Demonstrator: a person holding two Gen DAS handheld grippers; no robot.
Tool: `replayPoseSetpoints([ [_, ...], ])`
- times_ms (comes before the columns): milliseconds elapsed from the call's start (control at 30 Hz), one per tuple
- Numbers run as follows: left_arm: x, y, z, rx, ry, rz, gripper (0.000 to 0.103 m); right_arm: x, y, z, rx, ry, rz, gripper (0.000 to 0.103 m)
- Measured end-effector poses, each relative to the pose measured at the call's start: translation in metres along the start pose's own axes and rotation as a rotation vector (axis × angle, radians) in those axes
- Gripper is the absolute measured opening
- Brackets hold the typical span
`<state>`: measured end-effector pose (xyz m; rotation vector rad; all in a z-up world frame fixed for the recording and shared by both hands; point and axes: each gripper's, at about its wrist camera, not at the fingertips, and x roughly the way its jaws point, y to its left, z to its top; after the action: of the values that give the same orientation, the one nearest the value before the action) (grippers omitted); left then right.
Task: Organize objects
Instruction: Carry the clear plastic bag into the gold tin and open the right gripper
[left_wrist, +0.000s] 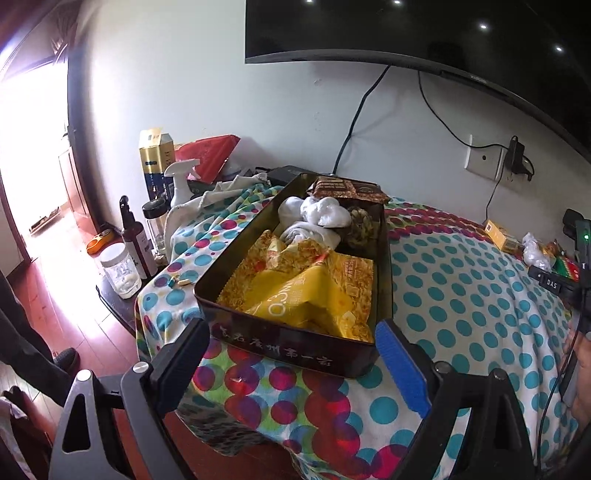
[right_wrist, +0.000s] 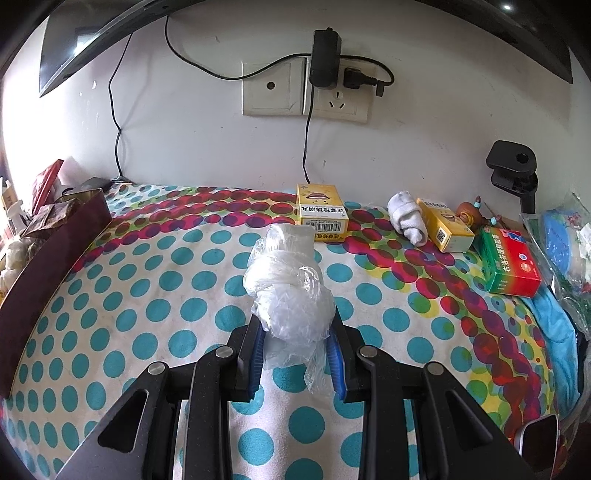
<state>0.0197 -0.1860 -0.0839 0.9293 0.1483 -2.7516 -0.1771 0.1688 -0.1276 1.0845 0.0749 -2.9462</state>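
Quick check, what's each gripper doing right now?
Left gripper: open, fingers either side of the near end of the tin box, not gripping.
Right gripper: shut on the knotted plastic bag.

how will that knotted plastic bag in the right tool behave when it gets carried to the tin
The knotted plastic bag looks thin and crinkled, so probably light and squashy. The right tool pinches its bulge, and the film may slip. Its loose tail hangs below, likely to flop and catch on the tin.

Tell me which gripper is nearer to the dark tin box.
Left. The left gripper is open with its fingers on both sides of the tin box. The right gripper holds a plastic bag, away from it.
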Motion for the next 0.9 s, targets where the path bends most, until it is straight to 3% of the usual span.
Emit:
replayPoseSetpoints([
  [267, 0.003, 0.006, 0.0, -0.006, 0.019, 0.05, 0.094, 0.001, 0.001, 0.0, -0.005, 0.007, -0.006, 0.028],
  [600, 0.003, 0.009, 0.0, -0.004, 0.03, 0.06, 0.094, 0.005, 0.013, 0.0, -0.064, 0.025, 0.003, 0.028],
  [767, 0.003, 0.01, 0.0, -0.01, 0.03, 0.059, 0.094, -0.017, 0.047, 0.008, -0.081, -0.007, 0.095, 0.028],
  [900, -0.001, 0.018, -0.005, -0.022, 0.033, 0.061, 0.094, -0.046, 0.109, 0.021, -0.135, -0.048, 0.232, 0.028],
])
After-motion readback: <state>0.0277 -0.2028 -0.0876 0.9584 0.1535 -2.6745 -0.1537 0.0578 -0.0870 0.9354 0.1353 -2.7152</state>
